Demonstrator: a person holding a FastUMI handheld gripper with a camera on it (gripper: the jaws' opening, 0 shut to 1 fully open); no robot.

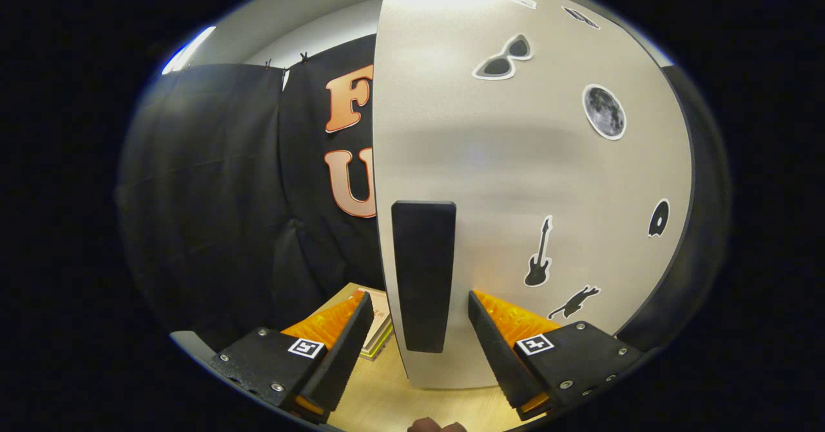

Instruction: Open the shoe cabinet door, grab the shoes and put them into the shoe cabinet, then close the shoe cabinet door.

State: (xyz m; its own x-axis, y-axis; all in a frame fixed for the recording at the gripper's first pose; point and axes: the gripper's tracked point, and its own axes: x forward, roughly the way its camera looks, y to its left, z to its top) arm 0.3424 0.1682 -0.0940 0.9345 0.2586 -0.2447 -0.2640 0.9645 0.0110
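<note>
So this looks like the door part of the job, and I honestly can't tell whether it's the opening or the closing. The shoe cabinet door (515,180) is right up in front of the tool (419,322), a big pale panel with stickers on it: sunglasses, a moon, a guitar, a cat. Its near edge runs down just past the handle, with the dark booth wall showing beyond that edge.

The tool's fingers are spread wide, and the dark upright handle (422,274) sits right in the gap between them, lower end about level with the fingertips. Neither finger seems to touch it; there's clear space on both sides, a bit more on the left one. So nothing is gripped at the moment.

My guess for the next move: squeeze the fingers in on the handle squarely, low on the bar, then swing the door along its arc rather than yanking straight, or the pads could slip off.

The shoes I can't place from here. Down below there's a light wooden surface (387,400), and something flat like a book (379,329) lies on it, just behind the left finger.
</note>
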